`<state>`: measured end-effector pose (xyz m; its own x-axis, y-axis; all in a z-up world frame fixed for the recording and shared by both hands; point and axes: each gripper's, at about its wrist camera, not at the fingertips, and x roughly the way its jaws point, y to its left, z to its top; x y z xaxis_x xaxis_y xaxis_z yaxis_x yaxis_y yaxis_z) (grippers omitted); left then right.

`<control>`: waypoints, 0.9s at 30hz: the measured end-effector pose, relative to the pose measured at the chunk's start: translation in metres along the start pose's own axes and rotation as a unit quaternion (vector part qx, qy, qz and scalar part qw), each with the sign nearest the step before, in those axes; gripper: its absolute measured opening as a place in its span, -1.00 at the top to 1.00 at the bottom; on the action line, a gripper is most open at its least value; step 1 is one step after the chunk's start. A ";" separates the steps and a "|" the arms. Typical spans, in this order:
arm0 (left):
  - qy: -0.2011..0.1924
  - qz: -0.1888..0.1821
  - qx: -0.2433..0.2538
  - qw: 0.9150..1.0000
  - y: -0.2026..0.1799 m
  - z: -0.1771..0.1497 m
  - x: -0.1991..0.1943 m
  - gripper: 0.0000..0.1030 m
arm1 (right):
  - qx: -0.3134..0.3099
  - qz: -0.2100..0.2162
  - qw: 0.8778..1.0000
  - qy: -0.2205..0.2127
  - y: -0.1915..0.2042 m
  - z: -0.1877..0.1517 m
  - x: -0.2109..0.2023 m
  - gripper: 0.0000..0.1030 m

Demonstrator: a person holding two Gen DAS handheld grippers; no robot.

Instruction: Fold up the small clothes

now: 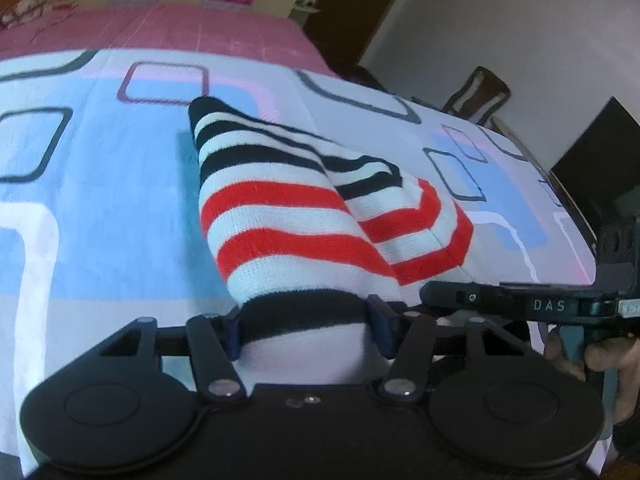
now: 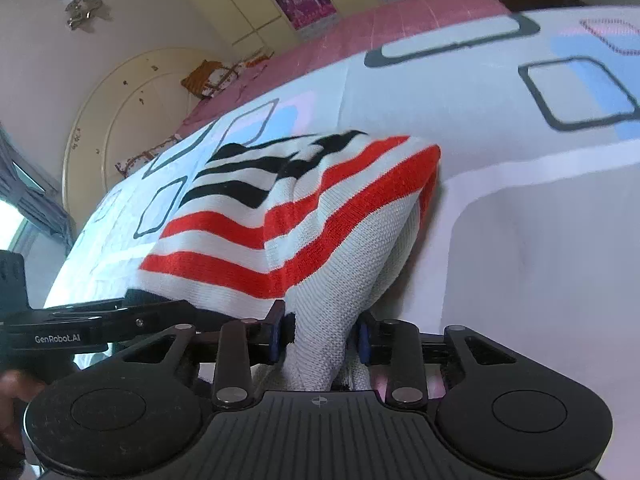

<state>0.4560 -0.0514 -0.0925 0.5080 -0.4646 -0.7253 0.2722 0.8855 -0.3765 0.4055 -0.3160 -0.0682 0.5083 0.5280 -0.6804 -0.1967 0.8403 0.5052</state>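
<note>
pinching the near black hem of the striped knit (image 1: 280, 216), the left hand-held gripper (image 1: 306, 330) had its blue pads (image 1: 234, 334) pressed against a bunched fold of the cloth, one on each side. the knit rose from the jaws and stretched away over the bed (image 1: 100, 200), its red and white bands nearest, its black and white bands farther off, ending in a raised corner. part of it was doubled over on the right side, so that the stripes met at an angle there. in the left wrist view the other tool's black arm (image 1: 520, 304) showed at the right edge, just beside the cloth, with fingers (image 1: 600, 356) of the person's hand under it.

the right hand-held gripper (image 2: 320, 338) was likewise clamped on the knit (image 2: 304, 208), its pads (image 2: 276, 336) squeezing a gathered white ribbed part. from there the cloth lifted up and away, hanging in a loose fold at its right side and lying on the bed (image 2: 520, 240) farther off. the left tool's black arm (image 2: 80, 324) reached in from the left edge, touching the near red-striped border.

the bed carried a pale blue and white sheet with dark rounded squares; a pink cover (image 1: 160, 32) lay beyond it. a round cream headboard (image 2: 132, 120) stood at the far end in the right wrist view.
</note>
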 end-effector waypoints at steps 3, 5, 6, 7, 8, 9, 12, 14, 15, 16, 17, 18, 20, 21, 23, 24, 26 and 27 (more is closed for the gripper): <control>-0.011 -0.014 0.003 1.000 0.002 -0.001 -0.008 -0.02 | -0.029 -0.015 0.999 -0.012 0.019 0.001 -0.006 0.36; -0.021 -0.029 0.003 0.999 0.005 -0.001 -0.015 0.00 | -0.051 -0.026 0.998 -0.020 0.036 0.001 -0.009 0.36; -0.024 -0.036 0.004 0.999 0.007 -0.001 -0.019 0.00 | -0.061 -0.032 0.997 -0.024 0.043 0.001 -0.011 0.36; -0.028 -0.041 0.007 0.999 0.008 -0.002 -0.023 0.00 | -0.068 -0.040 0.996 -0.027 0.052 0.000 -0.012 0.36; -0.032 -0.046 0.008 0.998 0.011 -0.002 -0.028 0.00 | -0.073 -0.044 0.996 -0.029 0.057 0.000 -0.014 0.36; -0.036 -0.052 0.008 0.998 0.013 -0.002 -0.033 0.00 | -0.078 -0.048 0.995 -0.032 0.065 -0.001 -0.016 0.36; -0.045 -0.065 0.010 0.997 0.025 -0.001 -0.049 0.00 | -0.089 -0.057 0.994 -0.040 0.087 -0.004 -0.019 0.36; -0.051 -0.070 0.010 0.996 0.034 -0.001 -0.061 0.00 | -0.100 -0.062 0.992 -0.046 0.105 -0.006 -0.020 0.37; -0.055 -0.071 0.009 0.996 0.039 0.000 -0.067 0.00 | -0.105 -0.064 0.991 -0.048 0.115 -0.006 -0.019 0.37; -0.058 -0.071 0.008 0.996 0.045 -0.001 -0.073 0.00 | -0.110 -0.065 0.991 -0.050 0.123 -0.007 -0.019 0.37; -0.061 -0.071 0.007 0.996 0.051 -0.002 -0.080 0.00 | -0.117 -0.065 0.990 -0.052 0.132 -0.007 -0.017 0.37; -0.064 -0.070 0.006 0.995 0.057 -0.002 -0.086 0.00 | -0.122 -0.065 0.989 -0.053 0.141 -0.007 -0.014 0.37; -0.069 -0.067 0.002 0.995 0.068 -0.003 -0.098 0.00 | -0.131 -0.062 0.988 -0.053 0.159 -0.008 -0.006 0.37; -0.072 -0.065 0.001 0.995 0.075 -0.005 -0.105 0.00 | -0.135 -0.060 0.988 -0.054 0.169 -0.008 -0.002 0.37; -0.076 -0.061 -0.001 0.995 0.088 -0.006 -0.117 0.00 | -0.141 -0.054 0.987 -0.053 0.185 -0.010 0.008 0.37; -0.077 -0.058 -0.003 0.995 0.095 -0.007 -0.123 0.00 | -0.143 -0.051 0.987 -0.053 0.193 -0.011 0.013 0.37; -0.081 -0.052 -0.006 0.995 0.110 -0.009 -0.134 0.00 | -0.149 -0.045 0.986 -0.051 0.210 -0.012 0.025 0.37; -0.082 -0.048 -0.008 0.995 0.118 -0.010 -0.139 0.00 | -0.152 -0.041 0.986 -0.050 0.219 -0.013 0.032 0.37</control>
<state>0.4097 0.1178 -0.0418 0.6066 -0.5411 -0.5825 0.3134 0.8361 -0.4503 0.3678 -0.1135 0.0139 0.6102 0.4542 -0.6491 -0.3856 0.8860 0.2574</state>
